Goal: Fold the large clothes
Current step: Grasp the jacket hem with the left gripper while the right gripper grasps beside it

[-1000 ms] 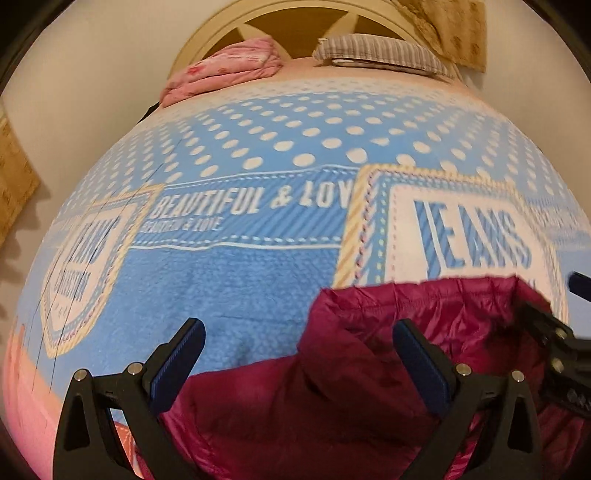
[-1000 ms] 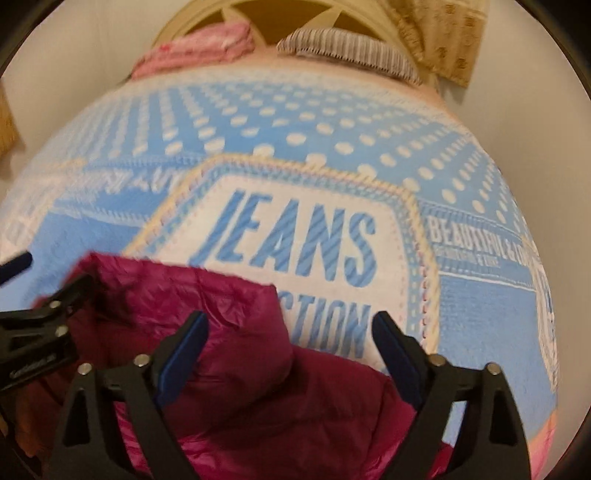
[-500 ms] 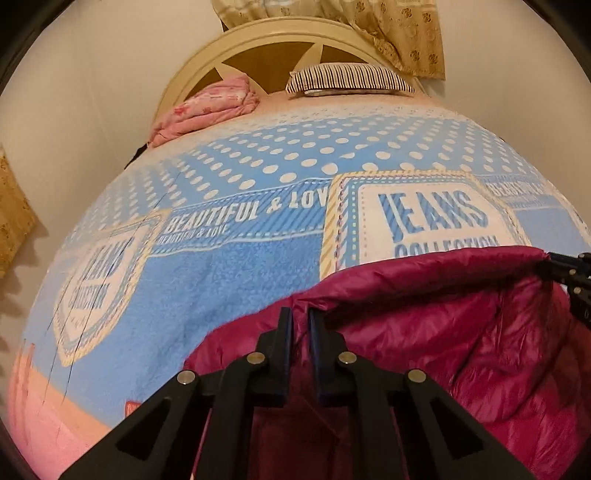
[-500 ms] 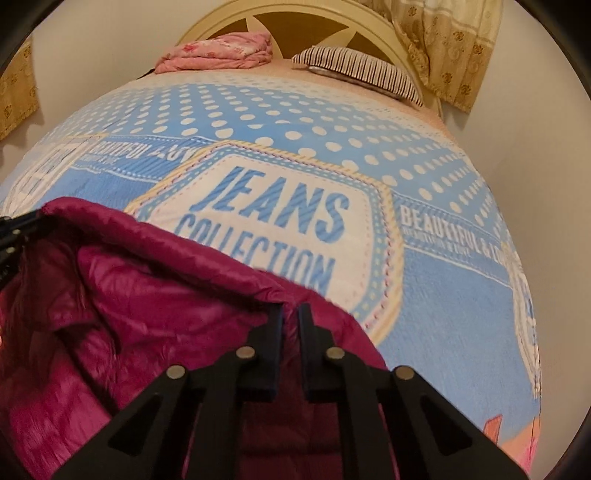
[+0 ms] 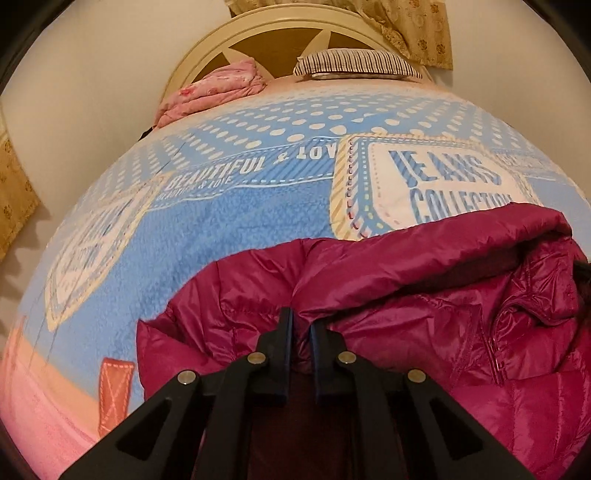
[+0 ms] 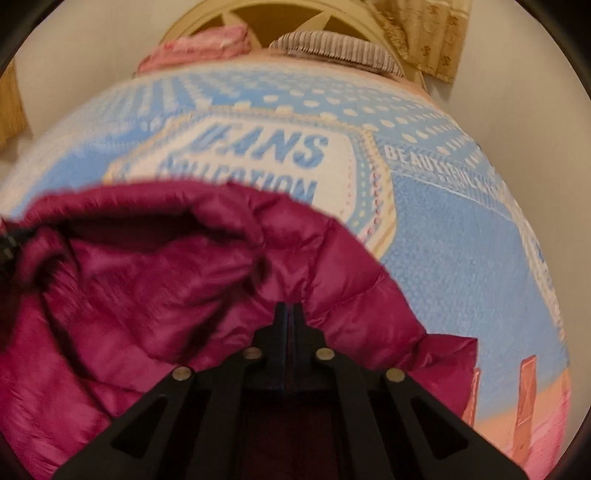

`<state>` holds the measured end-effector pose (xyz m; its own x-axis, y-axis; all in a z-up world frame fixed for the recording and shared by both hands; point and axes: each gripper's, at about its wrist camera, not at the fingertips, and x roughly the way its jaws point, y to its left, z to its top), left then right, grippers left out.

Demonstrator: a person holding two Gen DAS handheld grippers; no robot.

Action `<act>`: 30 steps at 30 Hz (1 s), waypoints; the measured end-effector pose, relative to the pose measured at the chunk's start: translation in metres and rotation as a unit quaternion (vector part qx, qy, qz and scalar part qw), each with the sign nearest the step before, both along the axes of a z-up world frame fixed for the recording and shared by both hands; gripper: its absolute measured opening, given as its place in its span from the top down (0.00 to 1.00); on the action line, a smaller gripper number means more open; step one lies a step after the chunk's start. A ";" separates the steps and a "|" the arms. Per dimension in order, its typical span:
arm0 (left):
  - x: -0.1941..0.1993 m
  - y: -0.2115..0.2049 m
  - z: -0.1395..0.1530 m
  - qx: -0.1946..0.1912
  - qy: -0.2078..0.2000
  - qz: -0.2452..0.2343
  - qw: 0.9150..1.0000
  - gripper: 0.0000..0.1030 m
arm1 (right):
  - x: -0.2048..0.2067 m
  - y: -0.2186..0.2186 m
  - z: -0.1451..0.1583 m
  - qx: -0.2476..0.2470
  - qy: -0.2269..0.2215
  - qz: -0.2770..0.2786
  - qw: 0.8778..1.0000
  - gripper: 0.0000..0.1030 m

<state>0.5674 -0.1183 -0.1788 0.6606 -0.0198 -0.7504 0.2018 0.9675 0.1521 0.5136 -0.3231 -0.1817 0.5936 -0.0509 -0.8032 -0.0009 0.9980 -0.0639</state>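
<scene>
the blue bedspread (image 5: 229,221) lies open beyond the magenta jacket (image 5: 424,295); a pink bundle (image 5: 214,92) and striped pillow (image 5: 354,62) crowd the headboard (image 5: 266,33).

Black plastic two-finger left gripper (image 5: 301,325) angled downward, jaws pinched on magenta quilted puffer jacket (image 5: 424,295), black plastic two-finger right gripper (image 6: 290,314) likewise clamped on jacket fabric.

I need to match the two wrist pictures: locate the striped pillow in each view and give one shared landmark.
Left wrist: the striped pillow lies top centre-right, at the headboard, right of the pink folded bedding.
Right wrist: the striped pillow lies top centre, blurred.
Shared landmark: the JEANS COLLECTION patch on the blanket.
</scene>
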 end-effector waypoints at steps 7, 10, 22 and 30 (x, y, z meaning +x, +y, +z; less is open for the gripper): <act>0.000 0.007 0.015 -0.016 -0.004 0.007 1.000 0.91 | 0.014 -0.017 0.052 0.051 -0.060 -0.049 0.996 0.42; -0.011 0.010 0.040 -0.044 -0.014 0.010 0.999 0.82 | 0.029 -0.006 0.058 0.057 -0.064 -0.041 0.995 0.42; 0.041 0.000 0.063 -0.034 -0.077 0.074 0.994 0.11 | 0.076 0.026 0.041 0.105 -0.014 -0.012 0.994 0.42; 0.012 -0.023 0.002 0.012 -0.037 0.027 0.999 0.11 | 0.053 0.048 0.007 0.030 0.026 0.032 0.999 0.42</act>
